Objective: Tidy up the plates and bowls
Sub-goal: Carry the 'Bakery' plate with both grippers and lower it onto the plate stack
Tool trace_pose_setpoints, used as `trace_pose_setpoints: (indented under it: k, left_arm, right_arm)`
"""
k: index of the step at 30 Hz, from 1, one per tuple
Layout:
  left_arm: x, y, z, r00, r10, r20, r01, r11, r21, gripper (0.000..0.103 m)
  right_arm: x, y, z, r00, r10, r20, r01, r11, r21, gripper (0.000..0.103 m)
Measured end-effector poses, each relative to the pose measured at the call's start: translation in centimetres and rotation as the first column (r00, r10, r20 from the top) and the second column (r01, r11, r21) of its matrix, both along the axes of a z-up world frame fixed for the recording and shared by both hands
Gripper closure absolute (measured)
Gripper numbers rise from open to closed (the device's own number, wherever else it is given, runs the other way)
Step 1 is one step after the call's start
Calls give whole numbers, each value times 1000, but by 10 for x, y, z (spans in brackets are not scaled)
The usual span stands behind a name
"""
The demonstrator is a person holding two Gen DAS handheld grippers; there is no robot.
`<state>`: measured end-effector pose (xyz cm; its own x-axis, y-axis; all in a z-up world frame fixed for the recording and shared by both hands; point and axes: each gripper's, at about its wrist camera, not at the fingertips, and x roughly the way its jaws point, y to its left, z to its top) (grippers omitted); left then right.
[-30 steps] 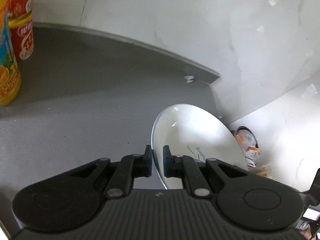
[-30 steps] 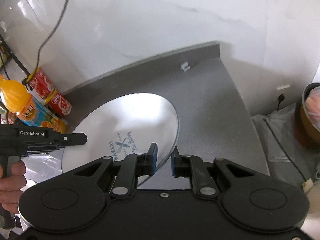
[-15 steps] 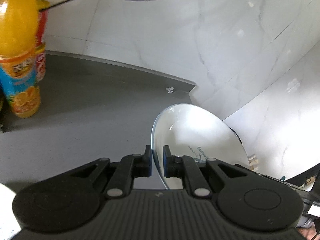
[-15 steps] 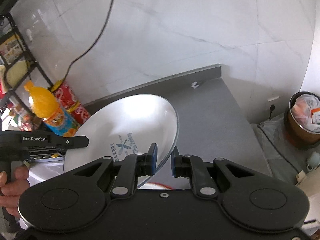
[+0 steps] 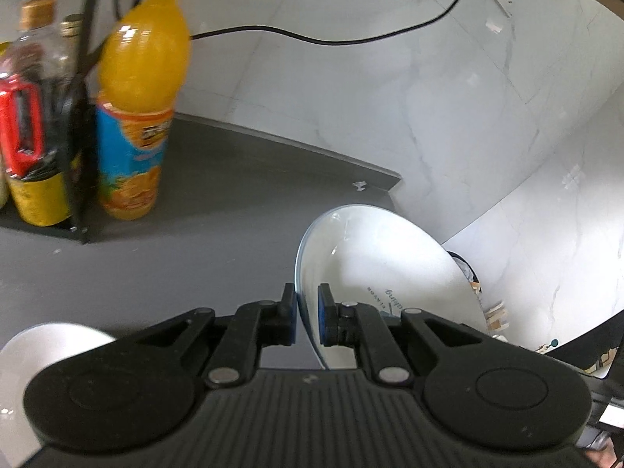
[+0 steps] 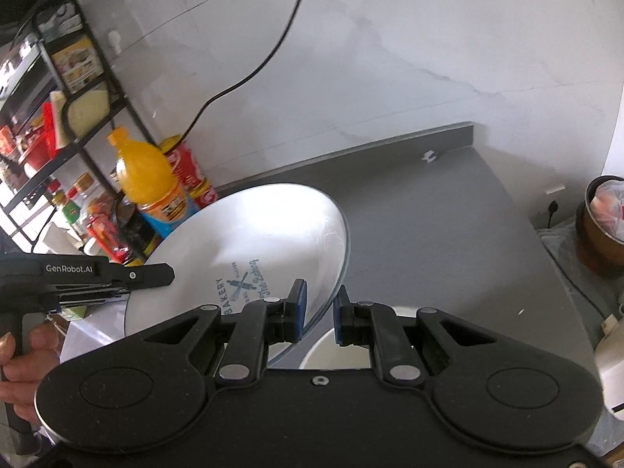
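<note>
One white plate (image 6: 249, 241) printed with "BAKERY The Baking" is held up in the air, tilted, above the grey counter (image 6: 448, 234). My left gripper (image 5: 307, 314) is shut on the rim of the plate (image 5: 374, 265), which stands nearly on edge in that view. My right gripper (image 6: 318, 314) is shut on the opposite rim. In the right wrist view, a hand holds the left gripper's body (image 6: 89, 273) at the plate's far-left edge. A white bowl (image 6: 339, 351) sits just under the right fingers. Another white dish (image 5: 50, 347) shows at the lower left.
An orange juice bottle (image 5: 142, 109), red cans (image 6: 193, 179) and a black wire rack (image 6: 74, 117) full of bottles stand at the counter's left. A black cable (image 5: 331, 39) runs across the marble wall. A lined waste bin (image 6: 604, 226) stands beyond the counter's right edge.
Both grippers have risen and tilted upward together with the plate. The rack, the bottles and more of the wall have come into view, and the plate stays fixed between the fingers.
</note>
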<state>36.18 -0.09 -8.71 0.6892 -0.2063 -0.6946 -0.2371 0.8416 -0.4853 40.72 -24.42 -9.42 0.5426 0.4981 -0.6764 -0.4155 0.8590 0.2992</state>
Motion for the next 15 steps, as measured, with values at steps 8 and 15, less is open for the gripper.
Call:
trace_pose_setpoints:
  k: [8, 15]
  left_arm:
    - [-43, 35, -13, 999, 35, -24, -35, 999, -11, 95]
    - [-77, 66, -31, 996, 66, -58, -67, 998, -13, 95]
  right_arm:
    - [-37, 35, -9, 999, 31, -21, -31, 999, -12, 89]
    - [-63, 67, -20, 997, 61, -37, -62, 998, -24, 89]
